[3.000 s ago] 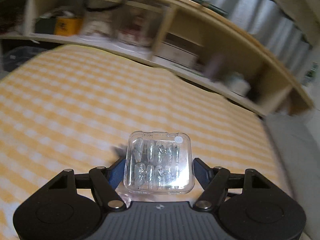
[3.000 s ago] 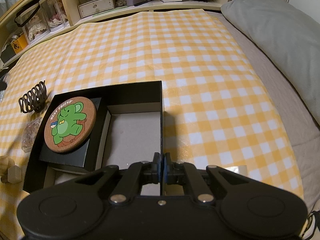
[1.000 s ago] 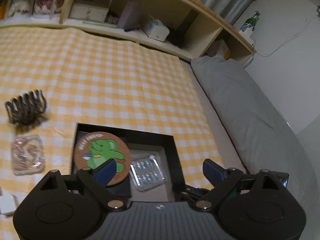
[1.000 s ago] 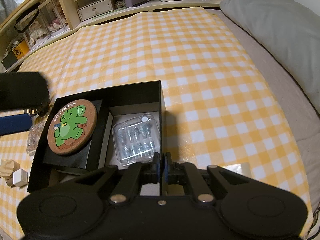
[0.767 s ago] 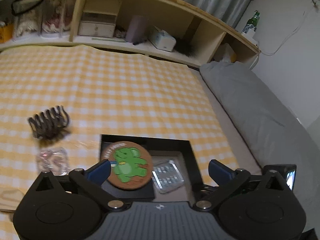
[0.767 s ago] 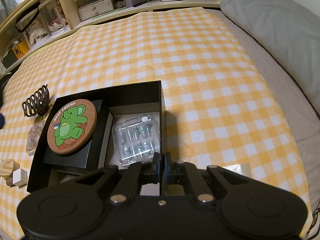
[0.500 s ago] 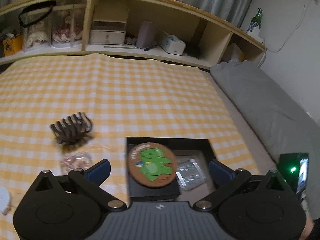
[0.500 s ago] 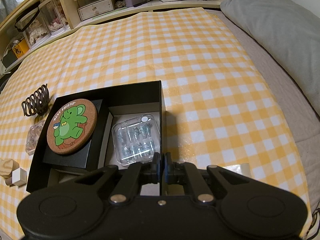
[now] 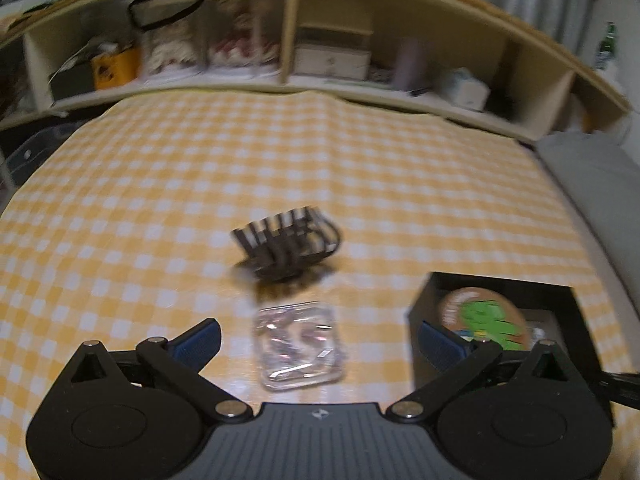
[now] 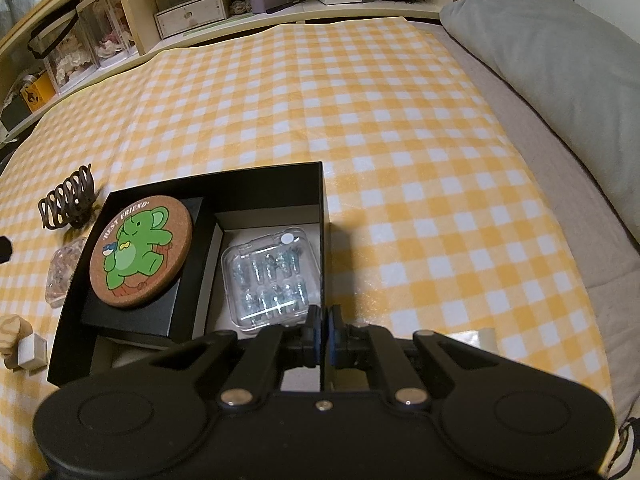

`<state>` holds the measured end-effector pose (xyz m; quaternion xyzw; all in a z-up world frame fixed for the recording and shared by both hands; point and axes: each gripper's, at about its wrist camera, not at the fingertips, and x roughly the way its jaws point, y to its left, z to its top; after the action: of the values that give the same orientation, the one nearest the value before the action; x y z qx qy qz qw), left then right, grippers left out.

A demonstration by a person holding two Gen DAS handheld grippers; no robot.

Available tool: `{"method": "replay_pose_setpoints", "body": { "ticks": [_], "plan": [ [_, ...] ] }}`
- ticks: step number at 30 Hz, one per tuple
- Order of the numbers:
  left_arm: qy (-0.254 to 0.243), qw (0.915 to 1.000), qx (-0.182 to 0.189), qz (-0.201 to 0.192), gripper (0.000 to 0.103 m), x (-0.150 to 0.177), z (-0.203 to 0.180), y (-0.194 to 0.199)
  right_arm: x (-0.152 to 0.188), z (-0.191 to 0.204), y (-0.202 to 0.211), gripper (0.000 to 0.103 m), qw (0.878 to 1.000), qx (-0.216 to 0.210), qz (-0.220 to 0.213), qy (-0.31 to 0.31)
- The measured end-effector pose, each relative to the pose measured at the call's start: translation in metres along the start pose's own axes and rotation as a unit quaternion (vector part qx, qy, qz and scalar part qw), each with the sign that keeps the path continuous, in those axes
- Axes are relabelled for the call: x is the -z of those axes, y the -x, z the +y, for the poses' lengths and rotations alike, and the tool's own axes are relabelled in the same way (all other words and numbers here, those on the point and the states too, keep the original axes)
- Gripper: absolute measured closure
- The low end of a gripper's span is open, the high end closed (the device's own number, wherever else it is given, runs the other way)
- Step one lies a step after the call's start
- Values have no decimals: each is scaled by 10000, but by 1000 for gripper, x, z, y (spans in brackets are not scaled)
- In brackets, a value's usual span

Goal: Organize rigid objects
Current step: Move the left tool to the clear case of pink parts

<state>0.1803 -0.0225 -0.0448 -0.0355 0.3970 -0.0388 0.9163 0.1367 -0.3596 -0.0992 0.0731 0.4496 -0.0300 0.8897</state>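
Note:
A black open box (image 10: 280, 172) lies on the yellow checked cloth. It holds a cork coaster with a green elephant (image 10: 140, 252) on a black insert and a clear case of small parts (image 10: 272, 276). My right gripper (image 10: 323, 332) is shut on the box's right wall. My left gripper (image 9: 318, 340) is open and empty, just above a second clear case (image 9: 298, 350) on the cloth. A dark hair claw clip (image 9: 286, 244) lies beyond that case. The box (image 9: 500, 284) shows at the right in the left wrist view.
A wooden shelf (image 9: 320, 60) with boxes and bags runs along the far edge. A grey pillow (image 10: 560, 72) lies at the right. Small wooden blocks (image 10: 20, 340) sit left of the box. The hair clip (image 10: 68, 200) and second case (image 10: 62, 270) lie left of the box.
My left gripper let go of the clear case into the box, then swung left; the second clear case and hair clip now lie ahead of it. The right gripper has held still.

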Motion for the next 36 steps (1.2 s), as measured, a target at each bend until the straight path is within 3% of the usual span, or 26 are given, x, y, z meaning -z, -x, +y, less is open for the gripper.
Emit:
{"method": "replay_pose_setpoints", "body": {
  "ticks": [6, 19, 23, 28, 36],
  "plan": [
    [120, 9994, -187, 254, 0, 5, 10, -28, 0, 2, 0, 99, 10000, 52, 6, -7],
    [310, 9985, -254, 370, 0, 13, 10, -76, 1, 0, 2, 99, 9999, -5, -108, -79],
    [303, 9983, -327, 386, 0, 16, 11, -84, 0, 2, 1, 90, 10000, -2, -86, -22],
    [393, 9975, -477, 330, 2, 20, 16, -90, 1, 4, 0, 95, 10000, 29, -23, -52],
    [134, 9989, -386, 235, 20, 21, 6, -89, 2, 7, 2, 99, 9999, 133, -45, 14]
  ]
}}
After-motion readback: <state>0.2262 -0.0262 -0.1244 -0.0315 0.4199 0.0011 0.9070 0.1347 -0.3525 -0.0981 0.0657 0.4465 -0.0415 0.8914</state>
